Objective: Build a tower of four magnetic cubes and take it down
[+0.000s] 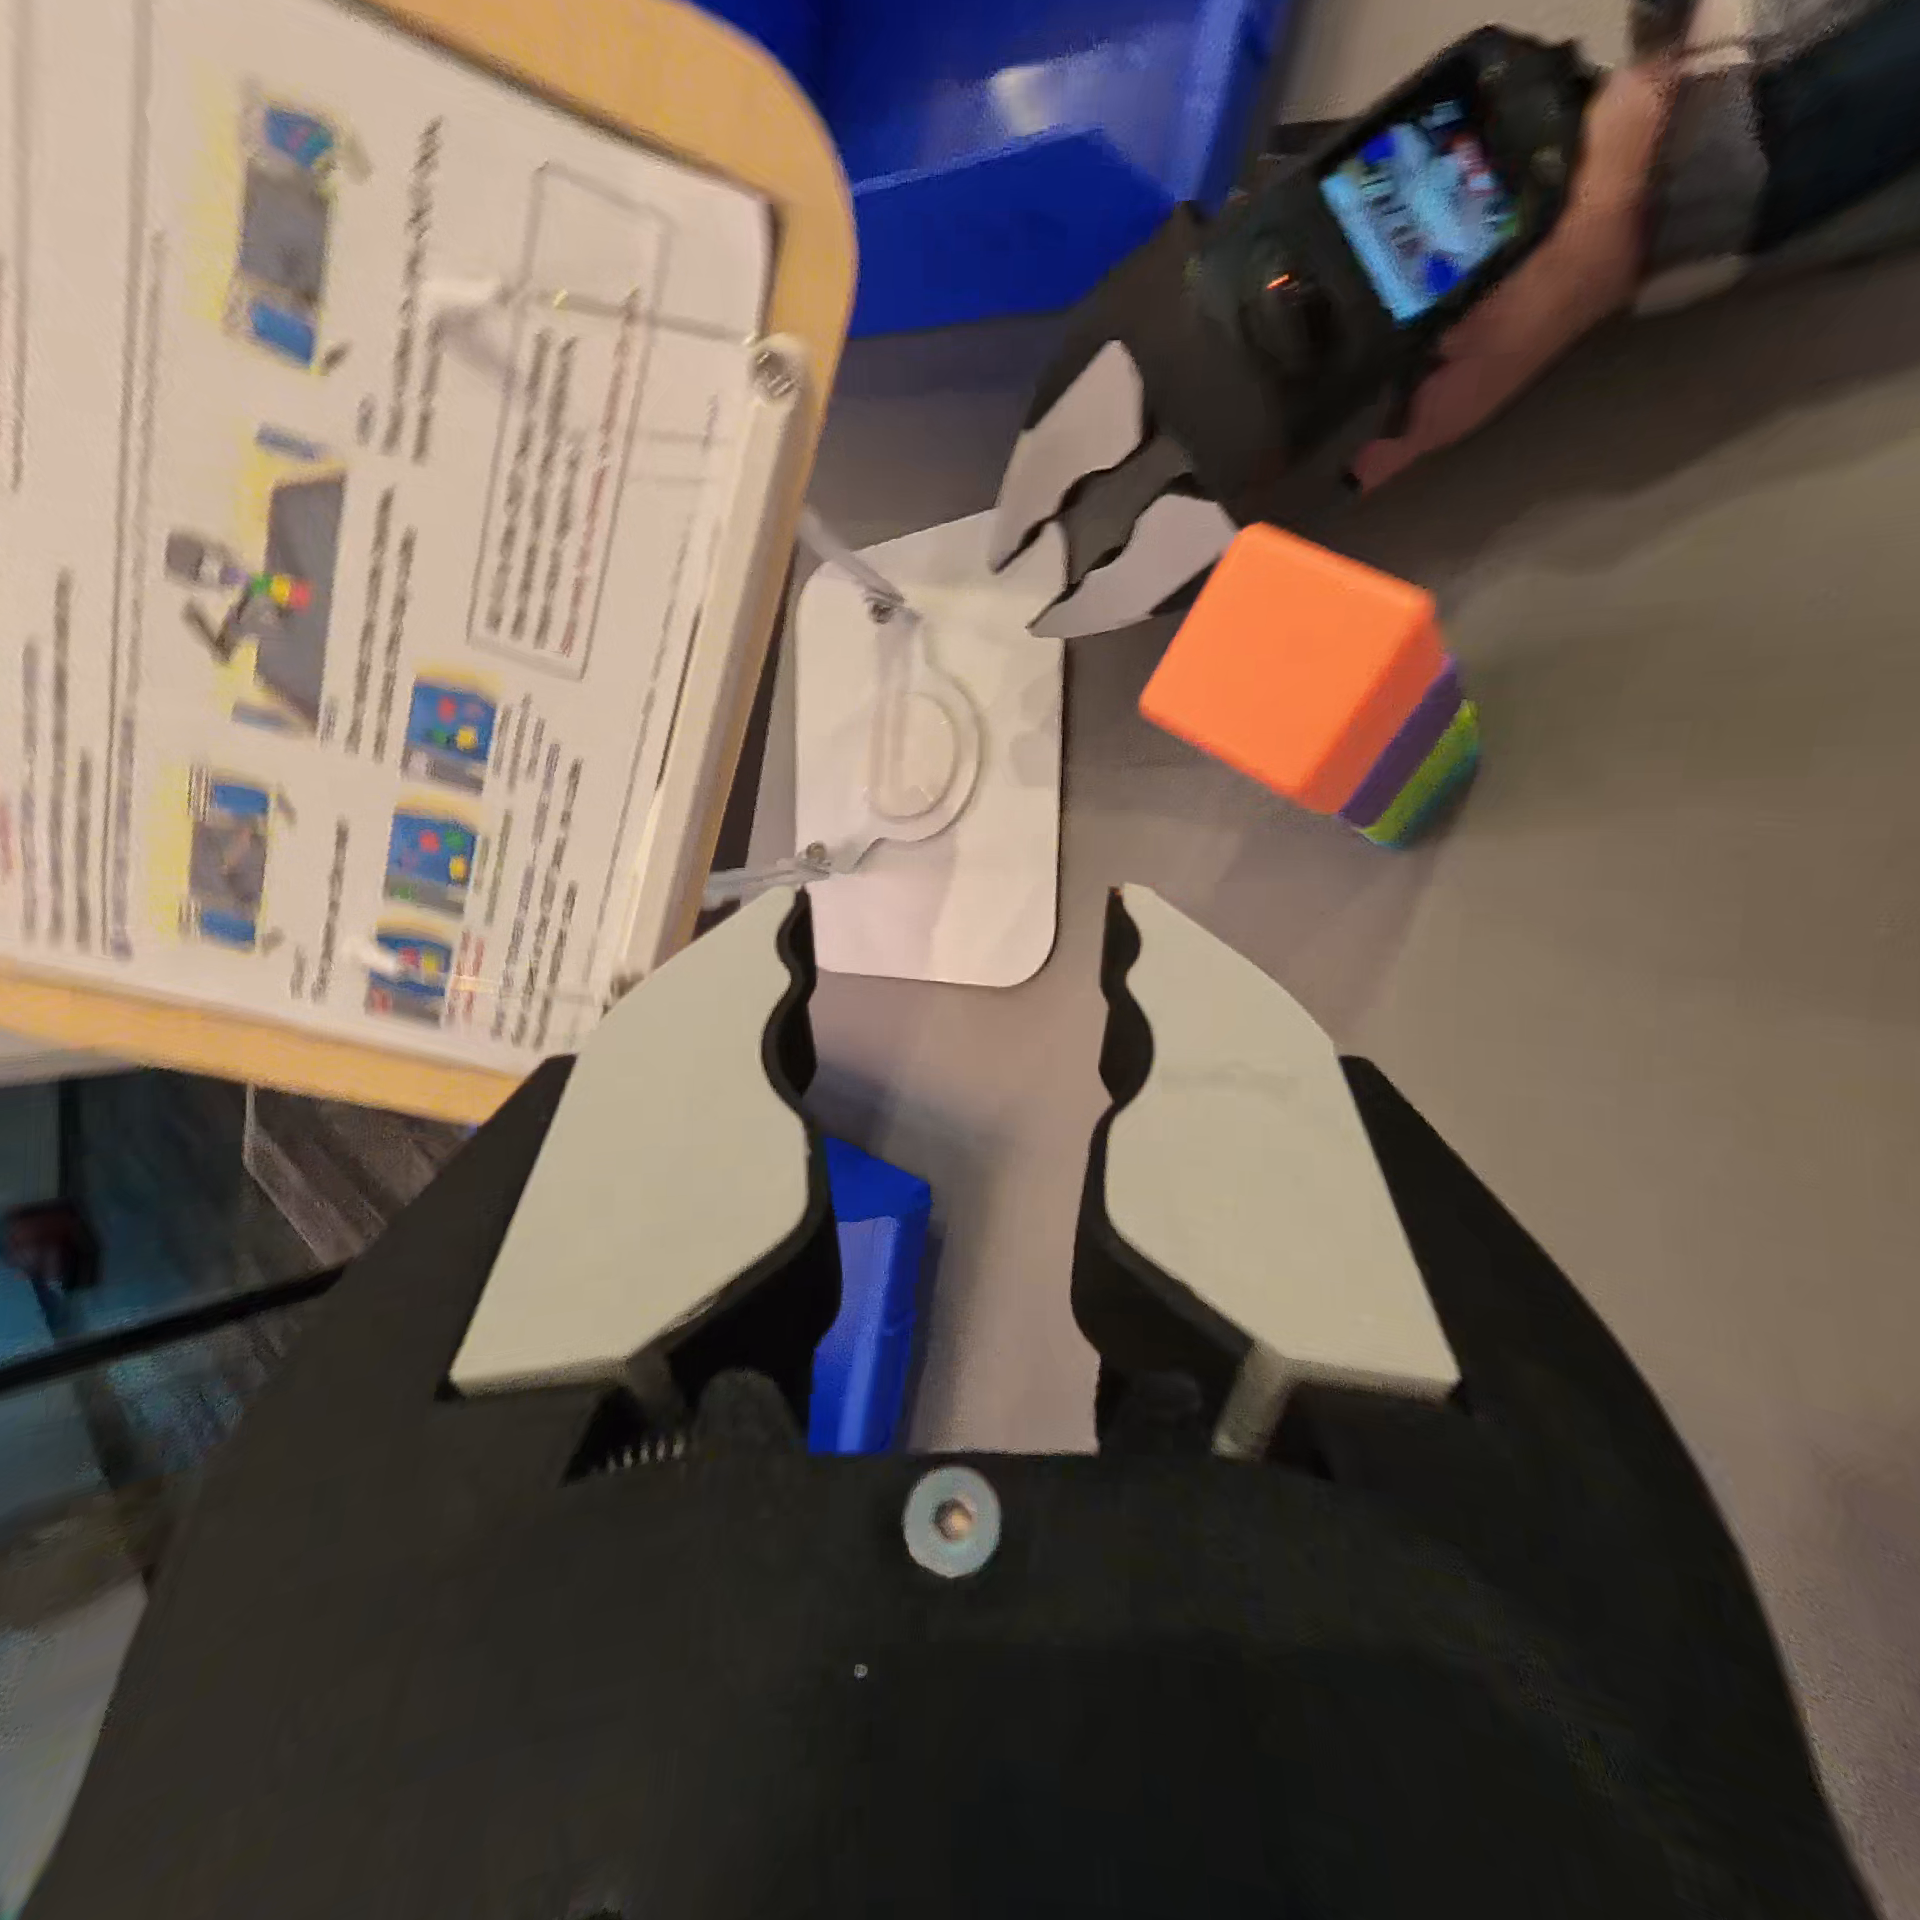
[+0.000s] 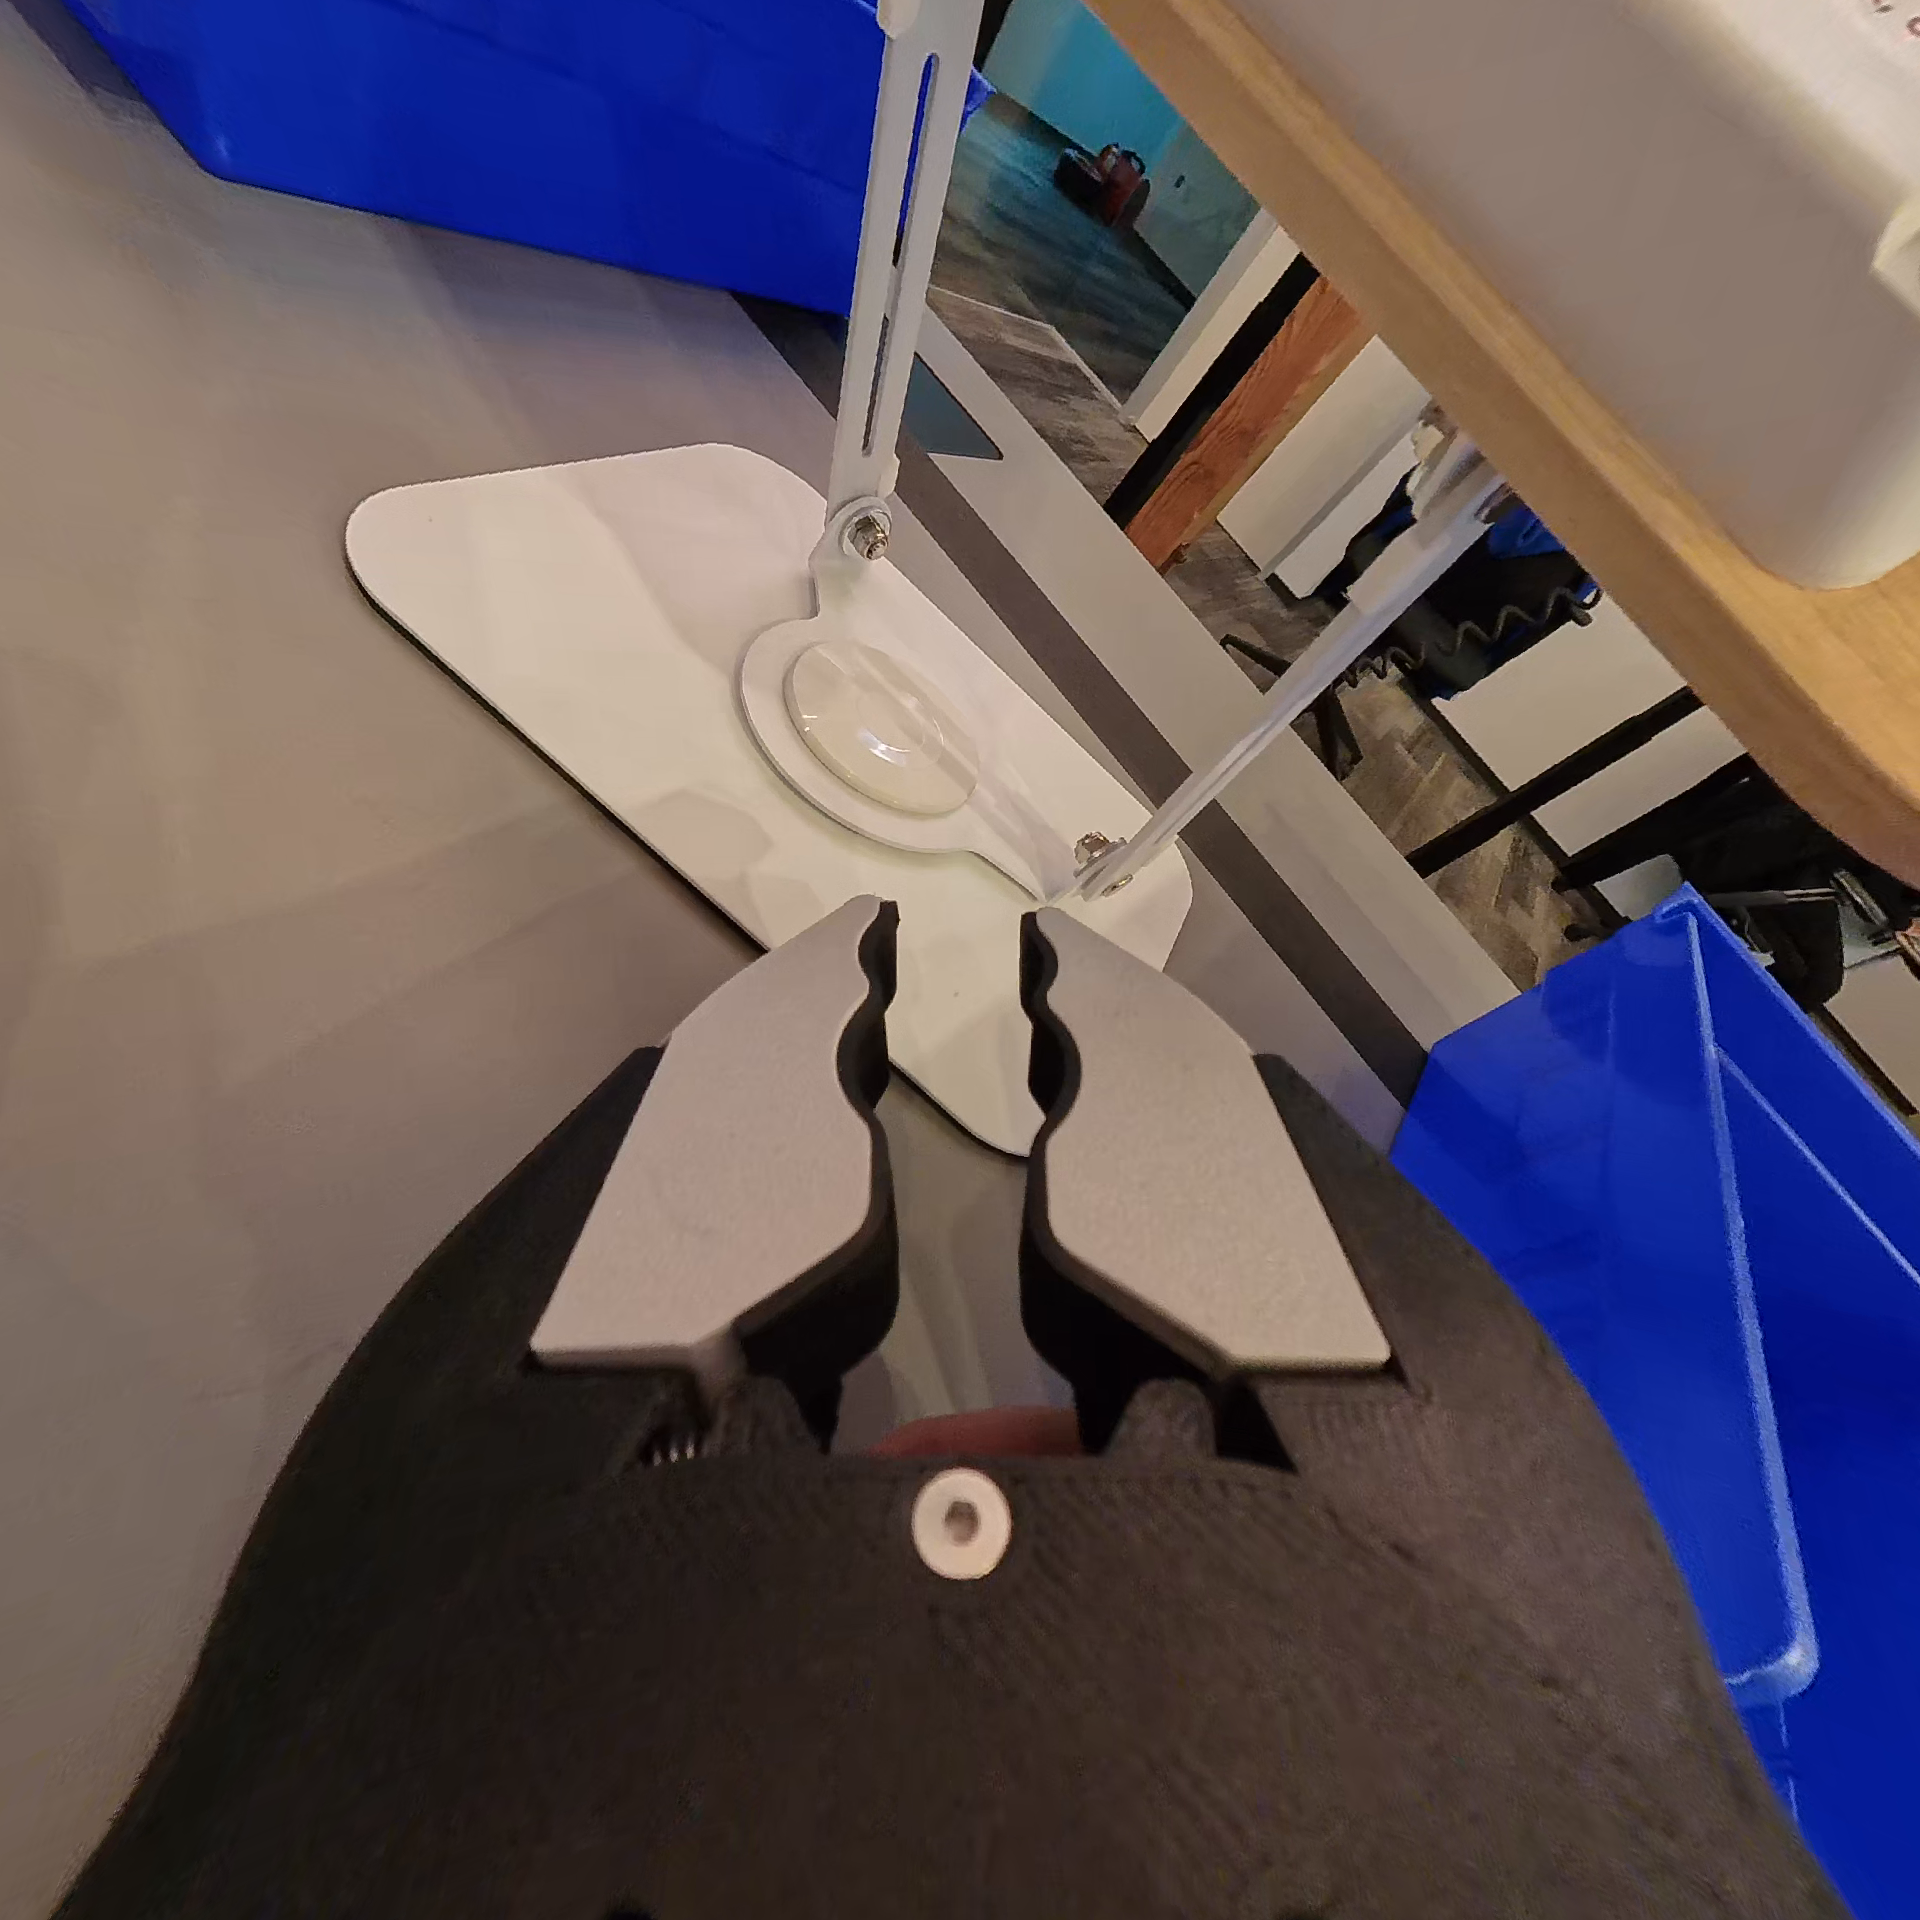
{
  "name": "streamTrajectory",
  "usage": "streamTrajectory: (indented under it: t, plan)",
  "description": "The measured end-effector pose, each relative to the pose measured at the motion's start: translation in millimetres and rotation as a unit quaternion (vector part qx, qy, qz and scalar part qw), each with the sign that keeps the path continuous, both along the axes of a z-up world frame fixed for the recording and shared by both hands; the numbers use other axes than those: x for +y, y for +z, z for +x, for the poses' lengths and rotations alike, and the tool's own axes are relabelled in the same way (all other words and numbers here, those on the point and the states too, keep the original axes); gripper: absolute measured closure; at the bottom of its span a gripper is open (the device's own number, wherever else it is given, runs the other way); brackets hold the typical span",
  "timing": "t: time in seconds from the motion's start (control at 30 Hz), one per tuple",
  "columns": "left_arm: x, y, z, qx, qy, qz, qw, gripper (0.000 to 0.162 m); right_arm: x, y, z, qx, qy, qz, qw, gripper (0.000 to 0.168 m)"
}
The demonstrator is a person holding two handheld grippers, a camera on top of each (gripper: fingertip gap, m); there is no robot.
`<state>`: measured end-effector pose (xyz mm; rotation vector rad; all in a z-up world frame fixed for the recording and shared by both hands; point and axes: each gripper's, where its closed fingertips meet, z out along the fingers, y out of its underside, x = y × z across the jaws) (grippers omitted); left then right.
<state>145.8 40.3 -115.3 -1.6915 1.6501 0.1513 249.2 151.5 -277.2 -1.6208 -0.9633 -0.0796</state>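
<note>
A tower of cubes stands on the grey table right of centre in the left wrist view: an orange cube on top, a purple cube under it, a green cube below. What lies under the green one is hidden. My left gripper is open and empty, well short of the tower and left of it. My right gripper is empty, its jaws a narrow gap apart, over the white base plate. In the left wrist view the right gripper sits just left of the orange cube, apart from it.
A wooden board with a printed sheet stands on thin legs on the white base plate; it also shows in the right wrist view. Blue bins stand at the table's edge. A blue object lies under my left gripper.
</note>
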Motion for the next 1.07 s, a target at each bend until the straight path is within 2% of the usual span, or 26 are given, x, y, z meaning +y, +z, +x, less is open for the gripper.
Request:
streamTrajectory:
  t: [0.03,0.17,0.27,0.3,0.33,0.43,0.6,0.67,0.77,0.9,1.07]
  plan:
    - [5.1,-4.4,-8.9,-0.025,0.024,0.011,0.999,0.112,0.0,0.1,0.1,0.0,0.0,0.0,1.0,0.146]
    - [22.3,-28.7,-29.8,-0.116,0.094,0.038,0.988,0.121,0.5,1.8,1.4,0.01,-0.001,-0.003,1.0,0.146]
    - [41.6,-50.8,-34.0,-0.181,0.129,0.049,0.974,0.142,1.2,2.9,2.5,0.019,-0.001,-0.007,1.0,0.146]
    - [48.9,-60.1,-34.1,-0.202,0.138,0.049,0.968,0.157,1.2,3.5,2.8,0.021,-0.002,-0.006,1.0,0.146]
    - [55.1,-71.3,-33.5,-0.219,0.144,0.043,0.964,0.162,1.1,4.0,3.0,0.022,-0.002,-0.005,1.0,0.146]
    - [69.3,-105.0,-25.7,-0.253,0.151,0.006,0.956,0.162,0.9,4.7,3.1,0.022,-0.002,-0.002,1.0,0.147]
    - [95.9,-126.1,-19.0,-0.309,0.173,0.038,0.934,0.162,1.5,6.0,4.4,0.025,-0.006,0.001,1.0,0.147]
    - [99.4,-141.2,-18.9,-0.305,0.185,0.032,0.934,0.162,1.4,6.8,4.8,0.028,-0.007,0.003,1.0,0.147]
    - [104.0,-145.1,-32.3,-0.28,0.195,0.075,0.937,0.162,1.7,6.1,4.6,0.027,-0.007,0.0,1.0,0.146]
    - [109.5,-148.5,-45.9,-0.32,0.233,0.048,0.917,0.162,1.9,5.3,4.3,0.025,-0.007,-0.002,1.0,0.146]
    - [119.4,-153.2,-62.6,-0.262,0.264,0.107,0.922,0.162,1.1,4.1,3.1,0.017,-0.005,0.001,1.0,0.146]
